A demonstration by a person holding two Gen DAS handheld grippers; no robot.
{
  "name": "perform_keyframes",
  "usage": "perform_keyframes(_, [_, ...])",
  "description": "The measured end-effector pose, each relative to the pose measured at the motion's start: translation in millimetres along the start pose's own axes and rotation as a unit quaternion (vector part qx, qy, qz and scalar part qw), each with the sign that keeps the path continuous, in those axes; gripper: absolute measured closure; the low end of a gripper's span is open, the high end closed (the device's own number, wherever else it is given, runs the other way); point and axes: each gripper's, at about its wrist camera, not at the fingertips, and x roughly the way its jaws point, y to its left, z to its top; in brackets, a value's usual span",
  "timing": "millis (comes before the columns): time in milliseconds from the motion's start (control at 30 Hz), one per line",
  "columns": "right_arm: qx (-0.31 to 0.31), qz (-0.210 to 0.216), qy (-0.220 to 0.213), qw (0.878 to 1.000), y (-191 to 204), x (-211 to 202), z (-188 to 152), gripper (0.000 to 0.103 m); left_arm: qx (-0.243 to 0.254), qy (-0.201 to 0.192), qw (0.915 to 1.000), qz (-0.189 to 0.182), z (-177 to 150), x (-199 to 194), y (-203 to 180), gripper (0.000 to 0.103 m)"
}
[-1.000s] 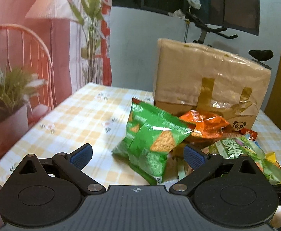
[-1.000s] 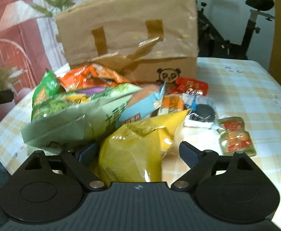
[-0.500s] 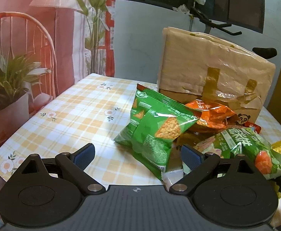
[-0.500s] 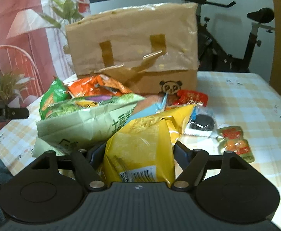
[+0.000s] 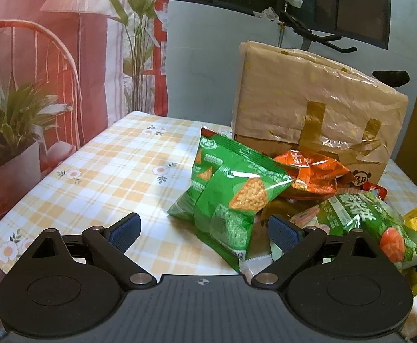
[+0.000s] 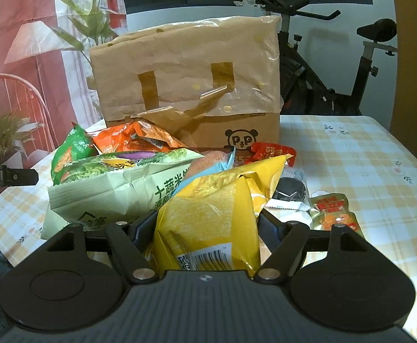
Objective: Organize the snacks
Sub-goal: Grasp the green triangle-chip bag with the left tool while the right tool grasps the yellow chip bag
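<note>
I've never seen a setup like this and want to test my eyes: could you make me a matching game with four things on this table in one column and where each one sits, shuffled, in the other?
Things:
1. yellow bag
2. green chip bag
3. orange bag
4. brown paper bag

Places:
A. standing at the back, behind the heap of snacks
B. between the right gripper's fingers
C. ahead of the open left gripper, nearest the bare tablecloth
D. against the foot of the paper bag

Pairs: 1-B, 2-C, 3-D, 4-A
</note>
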Motion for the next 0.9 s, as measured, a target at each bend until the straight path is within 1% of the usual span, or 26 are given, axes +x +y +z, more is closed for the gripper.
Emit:
perform_keyframes(200, [0.004, 0.001, -0.001, 1.000, -1, 0, -1, 0.028, 0.014, -0.008, 0.9998, -0.006, 10, 13, -1, 0.006])
perform_keyframes(333, [0.003, 0.000, -0.001, 1.000, 0, 0, -1, 0.028, 0.030, -0.003, 0.9993, -0.021, 12, 24, -6, 0.006])
perform_keyframes(433, [0.003, 0.000, -0.001, 1.000, 0, 0, -1, 0.028, 0.059, -0.003, 0.9977, -0.034, 10, 34, -15, 0.006])
perform_keyframes(500, [0.004, 0.001, -0.001, 1.000, 0, 0, -1, 0.028, 0.087, 0.000, 0.9958, -0.028, 7, 45, -22, 0.006])
perform_keyframes(567, [0.005, 0.001, 0.000, 1.000, -1, 0, -1, 0.028, 0.101, 0.005, 0.9946, -0.019, 4, 58, -26, 0.006])
perform_keyframes(700, [0.007, 0.003, -0.001, 1.000, -1, 0, -1, 0.028, 0.088, 0.025, 0.9957, -0.008, 5, 80, -21, 0.006])
perform_keyframes(767, [0.009, 0.003, -0.001, 1.000, -2, 1, -1, 0.028, 0.082, 0.027, 0.9963, -0.008, 8, 85, -19, 0.006])
perform_keyframes(833, [0.009, 0.004, -0.001, 1.000, -2, 1, -2, 0.028, 0.086, 0.024, 0.9960, -0.006, 9, 89, -21, 0.006])
perform_keyframes(900, [0.008, 0.004, -0.001, 1.000, -2, 2, -2, 0.028, 0.091, 0.017, 0.9957, -0.008, 9, 89, -22, 0.016])
